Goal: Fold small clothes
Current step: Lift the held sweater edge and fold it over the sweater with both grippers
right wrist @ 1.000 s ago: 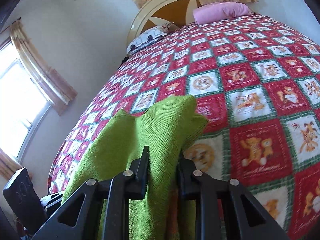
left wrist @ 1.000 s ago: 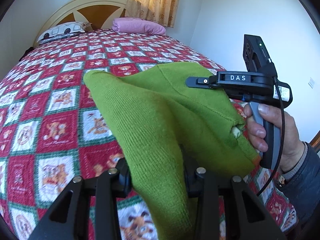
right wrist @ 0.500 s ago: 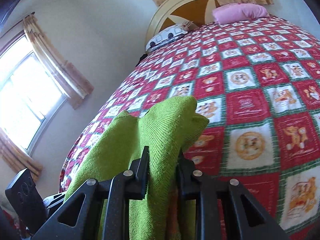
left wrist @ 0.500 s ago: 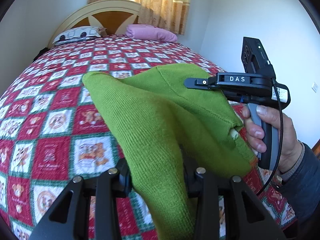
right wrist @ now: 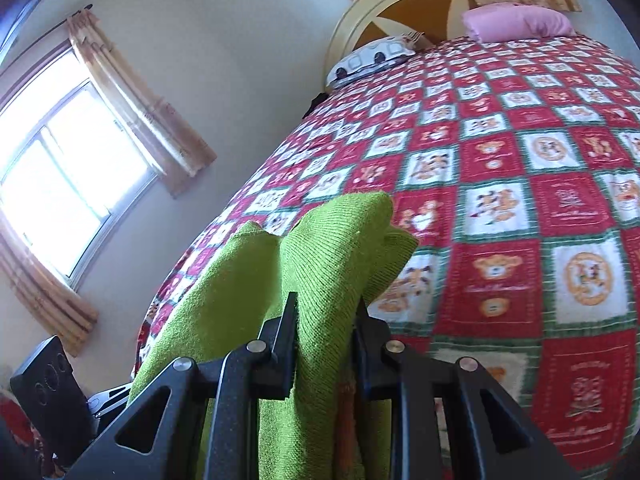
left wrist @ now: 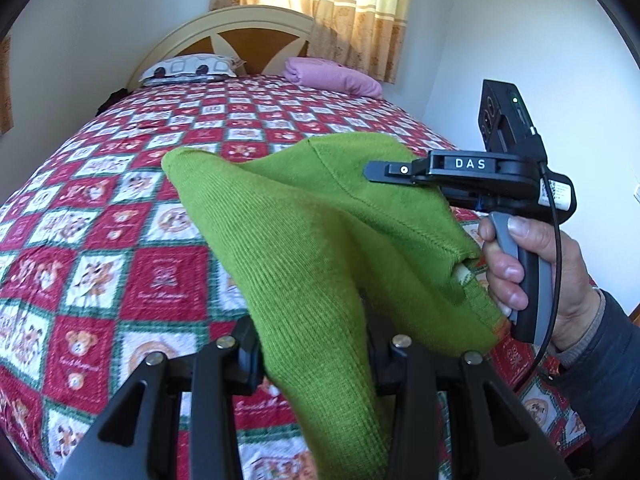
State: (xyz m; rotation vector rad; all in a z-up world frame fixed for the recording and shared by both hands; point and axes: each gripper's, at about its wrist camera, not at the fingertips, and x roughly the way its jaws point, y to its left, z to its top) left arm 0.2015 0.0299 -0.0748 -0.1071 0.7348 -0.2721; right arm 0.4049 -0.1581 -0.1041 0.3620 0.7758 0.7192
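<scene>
Both grippers moved fwd w/ green knit [left wrist: 304, 248], left gripper [left wrist: 312, 356] & right gripper [right wrist: 326, 340] each pinching it.

Green knit garment [left wrist: 304, 248]: lower end cut off at 6 o'clock edge in both wrist views. It covers the inner pads of left gripper [left wrist: 314, 354] and right gripper [right wrist: 325, 336]. Right hand [left wrist: 536, 276]: sleeve cut off at 4 o'clock. Bedspread [right wrist: 520, 184] print blurred, wording unreadable.

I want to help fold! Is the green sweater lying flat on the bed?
No. The green sweater is bunched and held up above the bedspread, pinched by the left gripper and right gripper.
</scene>
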